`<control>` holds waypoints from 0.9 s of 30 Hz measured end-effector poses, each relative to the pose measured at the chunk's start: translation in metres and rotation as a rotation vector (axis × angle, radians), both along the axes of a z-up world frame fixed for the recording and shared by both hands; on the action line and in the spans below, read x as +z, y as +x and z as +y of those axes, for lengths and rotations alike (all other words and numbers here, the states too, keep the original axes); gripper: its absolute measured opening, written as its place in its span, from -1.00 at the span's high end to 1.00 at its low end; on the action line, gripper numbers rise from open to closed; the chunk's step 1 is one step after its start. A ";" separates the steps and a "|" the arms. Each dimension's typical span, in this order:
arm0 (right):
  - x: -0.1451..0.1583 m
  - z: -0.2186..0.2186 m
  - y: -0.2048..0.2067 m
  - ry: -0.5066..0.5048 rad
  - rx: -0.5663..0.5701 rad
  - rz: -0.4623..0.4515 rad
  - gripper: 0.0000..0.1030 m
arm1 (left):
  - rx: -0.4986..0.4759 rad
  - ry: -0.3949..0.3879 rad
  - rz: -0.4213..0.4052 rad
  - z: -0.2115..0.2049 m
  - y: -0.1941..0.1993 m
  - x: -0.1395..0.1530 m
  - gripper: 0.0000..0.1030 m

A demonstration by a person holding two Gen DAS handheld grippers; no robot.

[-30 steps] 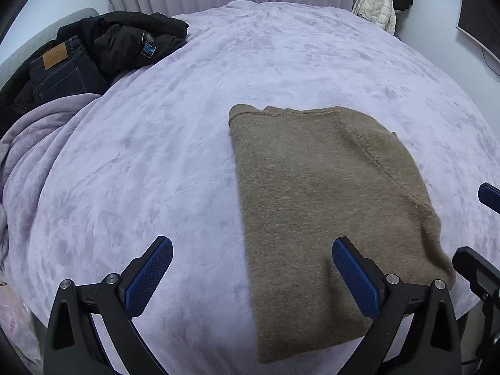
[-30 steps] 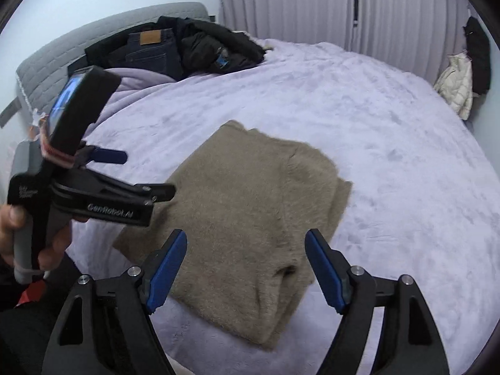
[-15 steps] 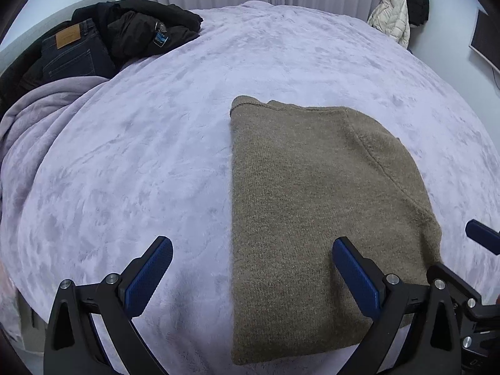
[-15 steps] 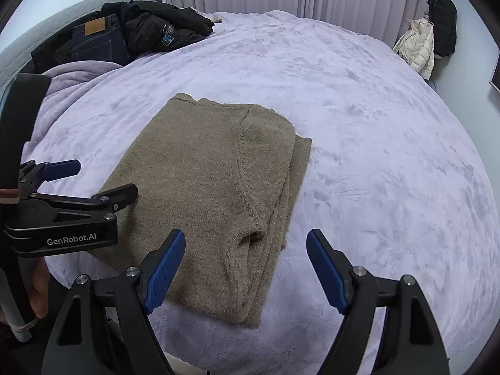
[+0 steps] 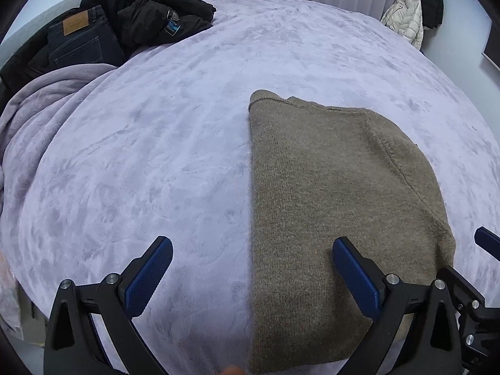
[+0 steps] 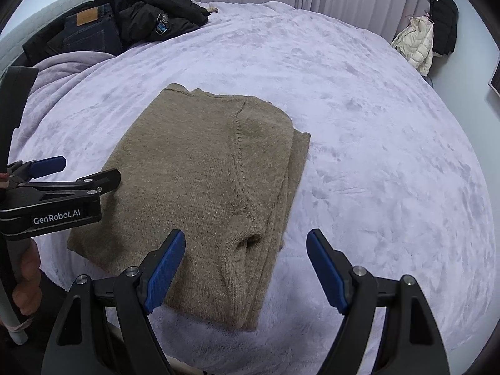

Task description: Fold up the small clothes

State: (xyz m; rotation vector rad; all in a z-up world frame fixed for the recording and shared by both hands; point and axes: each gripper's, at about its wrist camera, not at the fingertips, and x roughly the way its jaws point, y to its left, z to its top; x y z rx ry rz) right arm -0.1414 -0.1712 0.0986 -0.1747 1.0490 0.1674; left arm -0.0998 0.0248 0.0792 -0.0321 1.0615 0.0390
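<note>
Olive-brown knit is what you have in front of you: the folded sweater [image 5: 337, 200] lies flat on the lilac plush blanket [image 5: 156, 156] that covers the bed, near the edge closest to you. In your left wrist view it fills the 3 to 5 o'clock part of the picture, its straight folded edge running from the centre down toward 6 o'clock. Your left gripper [image 5: 250, 268] stands wide with nothing between its blue pads; the right pad sits over the sweater's near end and the left pad over bare blanket, though whether either touches the fabric you cannot tell from this angle. In your right wrist view the sweater [image 6: 200, 187] lies at centre, with a sleeve opening and stacked layers showing along its edge toward 5 o'clock. Your right gripper [image 6: 245, 268] is also spread wide and empty, straddling that layered corner. Your left hand [image 6: 26, 281] grips its tool's handle at 8 o'clock. Dark jeans [image 5: 78, 43] and a black jacket [image 5: 156, 15] are piled at 11 o'clock, well apart from the sweater
</note>
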 end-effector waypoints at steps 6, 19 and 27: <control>-0.003 0.000 0.008 -0.018 -0.021 0.020 -0.60 | -0.031 -0.031 0.034 0.001 0.009 -0.006 -0.99; -0.003 0.009 0.017 -0.039 -0.026 0.032 -0.60 | 0.013 0.010 0.027 0.010 0.011 -0.006 -0.99; 0.003 0.015 0.014 -0.044 -0.017 0.022 -0.60 | 0.014 0.019 0.053 0.012 0.007 -0.006 -0.99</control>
